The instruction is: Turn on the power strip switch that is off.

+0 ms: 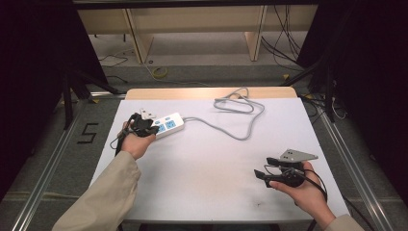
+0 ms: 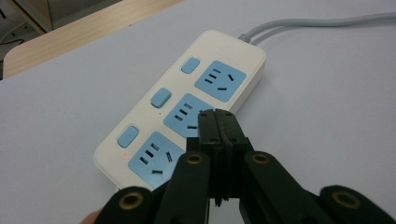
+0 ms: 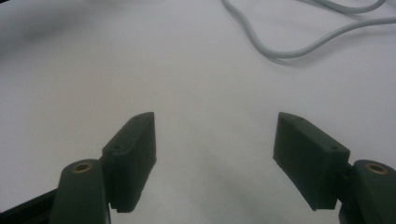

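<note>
Closed left tongs (image 2: 216, 122) hover over white power strip (image 2: 187, 100) with 3 blue sockets.

Large black numeral "5" (image 1: 87, 133) marked on grey floor (image 1: 57, 163) left of table, seen from high view. Power strip (image 2: 187, 100) carries no legible lettering or brand.

High view overhead, claw views close, table (image 1: 202, 163) shared

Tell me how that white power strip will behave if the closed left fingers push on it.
The power strip lies flat and low, so it probably slides rather than tips. Its glossy shell looks rigid and may let the left gripper skid off. The floppy grey cable will likely drag and swing it sideways.
</note>
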A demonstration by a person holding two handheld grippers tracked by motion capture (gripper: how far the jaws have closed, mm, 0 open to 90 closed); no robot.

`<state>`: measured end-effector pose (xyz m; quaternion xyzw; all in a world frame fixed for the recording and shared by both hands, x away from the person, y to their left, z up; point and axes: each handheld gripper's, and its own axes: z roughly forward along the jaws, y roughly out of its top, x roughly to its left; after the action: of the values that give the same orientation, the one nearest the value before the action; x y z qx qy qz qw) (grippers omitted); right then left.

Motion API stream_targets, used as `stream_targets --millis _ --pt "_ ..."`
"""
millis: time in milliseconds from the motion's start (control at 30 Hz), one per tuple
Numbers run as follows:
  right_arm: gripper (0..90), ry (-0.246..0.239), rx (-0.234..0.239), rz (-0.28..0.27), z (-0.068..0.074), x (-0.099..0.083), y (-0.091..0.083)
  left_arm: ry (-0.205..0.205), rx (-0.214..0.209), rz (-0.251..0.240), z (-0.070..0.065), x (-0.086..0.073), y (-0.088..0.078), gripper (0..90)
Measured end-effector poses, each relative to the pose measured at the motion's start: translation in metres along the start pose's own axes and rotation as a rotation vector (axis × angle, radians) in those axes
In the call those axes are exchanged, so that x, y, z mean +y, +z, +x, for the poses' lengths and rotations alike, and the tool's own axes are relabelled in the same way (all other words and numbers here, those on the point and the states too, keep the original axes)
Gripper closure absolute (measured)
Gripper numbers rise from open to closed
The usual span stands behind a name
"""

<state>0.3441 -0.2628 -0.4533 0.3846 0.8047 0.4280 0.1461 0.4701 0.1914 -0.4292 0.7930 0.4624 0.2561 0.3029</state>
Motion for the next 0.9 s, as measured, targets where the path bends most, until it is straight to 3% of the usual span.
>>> stream_targets --millis 900 --pt "30.3 -0.004 0.001 0.005 0.0 0.0 0.001 -0.028 0.025 0.028 0.014 0.007 0.014 90.0"
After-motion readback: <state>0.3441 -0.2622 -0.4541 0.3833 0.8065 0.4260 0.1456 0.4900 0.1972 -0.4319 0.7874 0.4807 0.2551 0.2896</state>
